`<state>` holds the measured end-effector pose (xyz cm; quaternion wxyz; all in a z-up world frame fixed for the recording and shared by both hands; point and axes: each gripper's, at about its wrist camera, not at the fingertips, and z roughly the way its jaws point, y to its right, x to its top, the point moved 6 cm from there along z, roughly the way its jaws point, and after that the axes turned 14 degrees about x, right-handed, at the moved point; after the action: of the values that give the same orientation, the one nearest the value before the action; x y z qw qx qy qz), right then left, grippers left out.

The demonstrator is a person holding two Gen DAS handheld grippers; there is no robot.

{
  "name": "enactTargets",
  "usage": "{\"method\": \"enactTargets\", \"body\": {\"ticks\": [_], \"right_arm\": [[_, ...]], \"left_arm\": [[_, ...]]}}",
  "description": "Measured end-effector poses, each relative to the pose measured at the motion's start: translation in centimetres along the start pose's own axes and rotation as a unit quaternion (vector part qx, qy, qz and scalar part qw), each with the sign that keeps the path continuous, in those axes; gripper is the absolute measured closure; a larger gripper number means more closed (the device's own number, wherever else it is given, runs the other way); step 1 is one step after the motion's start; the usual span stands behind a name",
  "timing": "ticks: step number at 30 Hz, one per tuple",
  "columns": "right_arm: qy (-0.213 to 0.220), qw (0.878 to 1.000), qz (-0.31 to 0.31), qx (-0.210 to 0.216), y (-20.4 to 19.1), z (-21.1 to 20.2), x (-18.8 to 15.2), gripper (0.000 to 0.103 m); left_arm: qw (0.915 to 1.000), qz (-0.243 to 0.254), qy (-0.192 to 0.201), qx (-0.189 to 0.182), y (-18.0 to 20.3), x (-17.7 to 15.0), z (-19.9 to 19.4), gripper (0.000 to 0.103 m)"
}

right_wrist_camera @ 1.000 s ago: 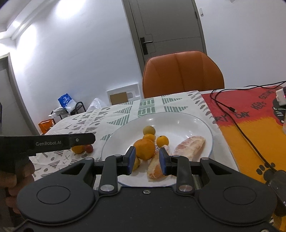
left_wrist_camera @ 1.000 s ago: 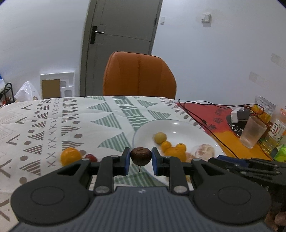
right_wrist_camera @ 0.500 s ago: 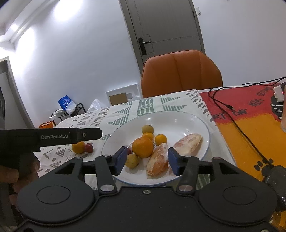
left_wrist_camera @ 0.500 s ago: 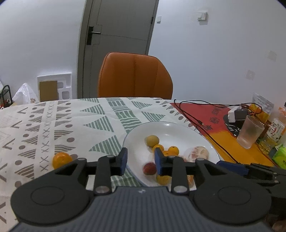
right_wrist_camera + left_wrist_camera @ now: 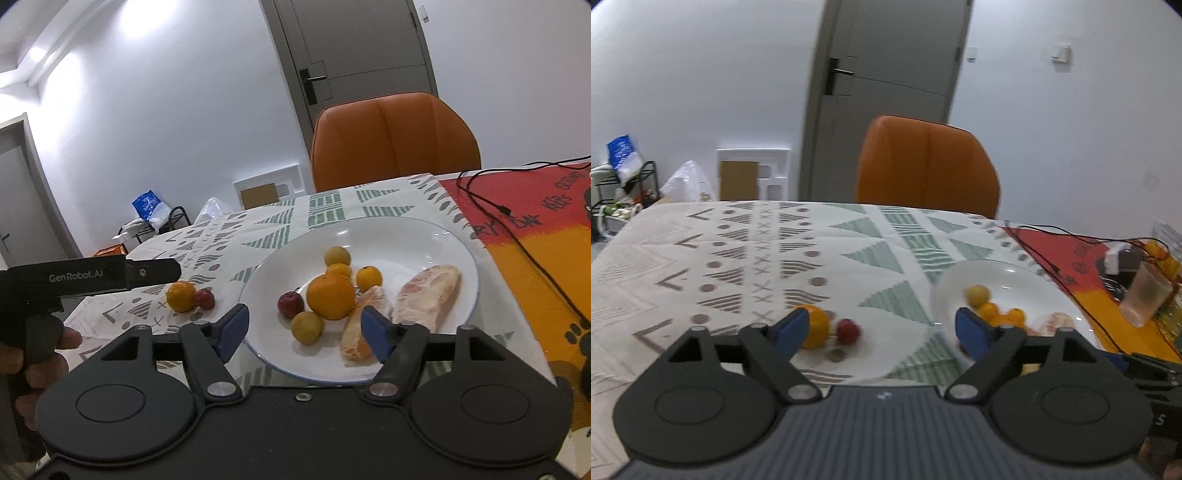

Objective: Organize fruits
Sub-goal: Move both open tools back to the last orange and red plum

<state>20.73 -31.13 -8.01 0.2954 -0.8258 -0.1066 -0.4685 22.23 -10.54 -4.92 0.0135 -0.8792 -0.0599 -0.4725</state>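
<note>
Fruits lie in two groups: most on the white plate point(image 5: 436, 240), two loose on the patterned tablecloth point(image 5: 701, 258) to its left. Nearest the right gripper point(image 5: 302, 328), whose blue-padded jaws stand spread wide with nothing between them, sit a small yellow-green fruit point(image 5: 307, 327), a dark red fruit point(image 5: 290, 304) and a peeled citrus segment point(image 5: 364, 325) lying with its long axis running away from the camera, its near end partly hidden behind the right-hand pad. Just beyond, a large orange point(image 5: 331, 298) touches the segment; a second, paler segment point(image 5: 428, 295) lies to the right, its length slanting toward the far right rim. Further back are two small oranges and another yellow-green fruit point(image 5: 337, 256).

The left gripper point(image 5: 882, 330) is likewise spread wide and empty, held above the cloth; through it show the loose orange point(image 5: 816, 326), partly hidden by the left pad, and a small red fruit point(image 5: 848, 331) touching it. In the right wrist view that gripper's black body reads "GenRobot.AI", with a hand point(image 5: 33, 354) gripping it.

A black cable point(image 5: 517, 236) crosses the red-and-orange mat point(image 5: 524, 266), whose lettering is only partly legible. A frosted cup point(image 5: 1145, 299) stands at the right. Beyond the table stands an orange chair point(image 5: 395, 140), then a grey door point(image 5: 886, 92).
</note>
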Motion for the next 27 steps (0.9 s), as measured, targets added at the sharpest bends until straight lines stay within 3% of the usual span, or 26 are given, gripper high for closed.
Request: {"method": "enactTargets", "body": {"ticks": [4,14,21,23,27], "right_arm": [[-0.001,1.000,-0.007,0.007,-0.9,0.6,0.1,0.027],[-0.010,0.999,-0.019,0.024,-2.9,2.3,0.1,0.022],[-0.001,0.999,-0.030,0.015,-4.0,3.2,0.4,0.004],[0.000,0.999,-0.033,0.011,-4.1,3.4,0.5,0.000],[-0.003,0.999,-0.043,0.005,-4.5,4.0,0.4,0.000]], "left_arm": [[0.9998,-0.009,-0.005,0.016,-1.5,-0.2,0.1,0.015],[0.9990,-0.021,-0.012,0.037,-4.4,-0.9,0.1,0.015],[0.9981,-0.035,-0.011,0.049,-6.4,-1.3,0.0,0.015],[0.9977,-0.035,-0.009,0.058,-6.9,-1.4,-0.1,0.006],[0.9974,-0.037,-0.009,0.062,-7.8,-1.6,-0.2,0.004]]}}
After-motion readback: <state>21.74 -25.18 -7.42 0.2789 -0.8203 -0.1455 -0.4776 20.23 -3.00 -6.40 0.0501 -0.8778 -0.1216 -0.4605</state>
